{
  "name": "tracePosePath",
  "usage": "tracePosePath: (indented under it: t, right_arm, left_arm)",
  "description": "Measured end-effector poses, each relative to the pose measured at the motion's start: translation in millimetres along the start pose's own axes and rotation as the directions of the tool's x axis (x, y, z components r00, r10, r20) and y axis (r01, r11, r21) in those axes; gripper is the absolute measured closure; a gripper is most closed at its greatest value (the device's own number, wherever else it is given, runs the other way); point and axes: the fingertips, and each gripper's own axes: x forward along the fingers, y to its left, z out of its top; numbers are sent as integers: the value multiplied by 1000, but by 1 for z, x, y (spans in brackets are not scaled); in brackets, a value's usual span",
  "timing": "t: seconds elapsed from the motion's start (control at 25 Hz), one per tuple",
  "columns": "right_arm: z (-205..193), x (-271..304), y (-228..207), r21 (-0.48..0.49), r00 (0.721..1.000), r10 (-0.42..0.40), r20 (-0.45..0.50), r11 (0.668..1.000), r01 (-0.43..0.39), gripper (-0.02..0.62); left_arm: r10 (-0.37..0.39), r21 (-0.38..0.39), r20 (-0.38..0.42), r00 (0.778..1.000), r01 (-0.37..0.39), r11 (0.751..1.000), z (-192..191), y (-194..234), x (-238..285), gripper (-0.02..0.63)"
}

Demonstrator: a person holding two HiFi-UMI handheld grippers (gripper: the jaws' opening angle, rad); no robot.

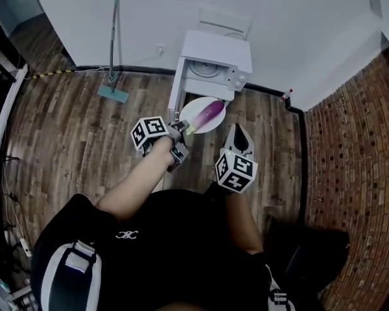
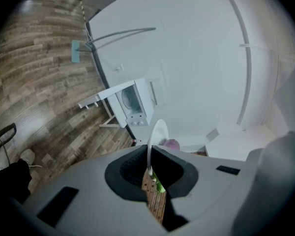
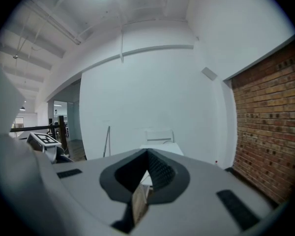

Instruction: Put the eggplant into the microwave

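the eggplant (image 1: 211, 113) lies on a white plate (image 1: 193, 113) just ahead of the left tongs (image 1: 181, 127), its green stem toward them; those tongs are clamped on the plate's near rim, probably so the plate serves as a carrying tray and the eggplant is never squeezed; the right tongs (image 1: 238, 138), beside and slightly behind, are closed on nothing, likely kept free for the door; the microwave (image 1: 215, 69) stands beyond both, on a small white worktop (image 1: 176, 94); no brand or label is readable, only square markers on the cubes.
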Motion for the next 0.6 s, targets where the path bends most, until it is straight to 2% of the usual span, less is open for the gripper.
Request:
tracePosePath:
  t: [0.4, 0.6]
  right_arm:
    - [17, 118, -63, -57, 989, 149, -10, 987, -150, 591]
    - [22, 186, -108, -82, 966, 251, -59, 963, -256, 591]
  left_arm:
    - [11, -65, 156, 988, -1, 998, 37, -21, 106, 583]
    - [37, -132, 261, 965, -2, 991, 47, -22, 166, 583]
